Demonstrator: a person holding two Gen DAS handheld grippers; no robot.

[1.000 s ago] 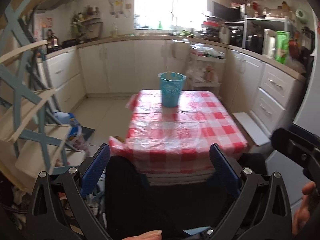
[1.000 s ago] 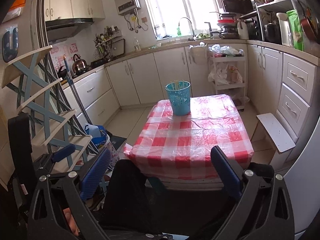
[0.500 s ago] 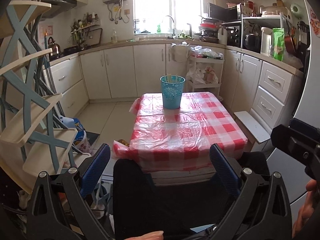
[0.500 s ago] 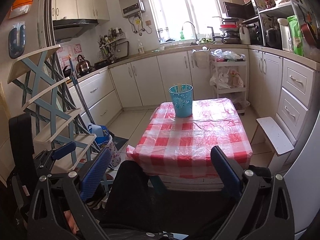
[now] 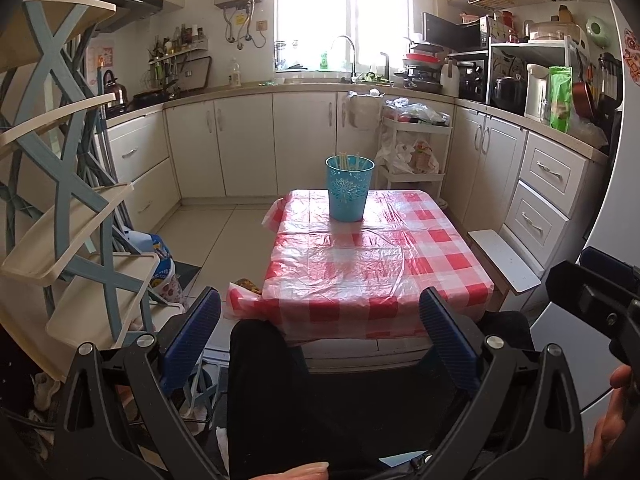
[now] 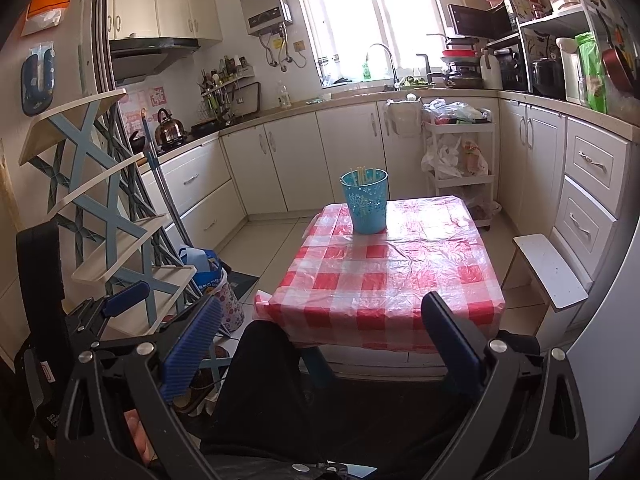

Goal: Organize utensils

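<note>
A blue perforated holder (image 5: 351, 189) (image 6: 366, 202) stands at the far end of a low table with a red-and-white checked cloth (image 5: 372, 264) (image 6: 392, 272); pale chopstick tips (image 5: 347, 160) (image 6: 362, 174) stick out of it. Both grippers are held back from the table, above a person's dark-clothed knees. My left gripper (image 5: 320, 316) is open with nothing between its blue pads. My right gripper (image 6: 320, 320) is open and empty too. The right gripper's body (image 5: 596, 296) shows at the left wrist view's right edge, and the left gripper's finger (image 6: 124, 300) at the right wrist view's left.
A blue-and-cream folding rack (image 5: 68, 208) (image 6: 104, 216) stands on the left. White cabinets (image 5: 280, 144) line the walls, a trolley with bags (image 6: 456, 156) stands behind the table, and a white stool (image 6: 550, 276) sits to its right. Bags and a mop (image 6: 200, 268) lean by the rack.
Both cameras have tilted up and drawn back slightly, so more of the upper kitchen shows. The holder and table have not moved; both grippers stay open.
</note>
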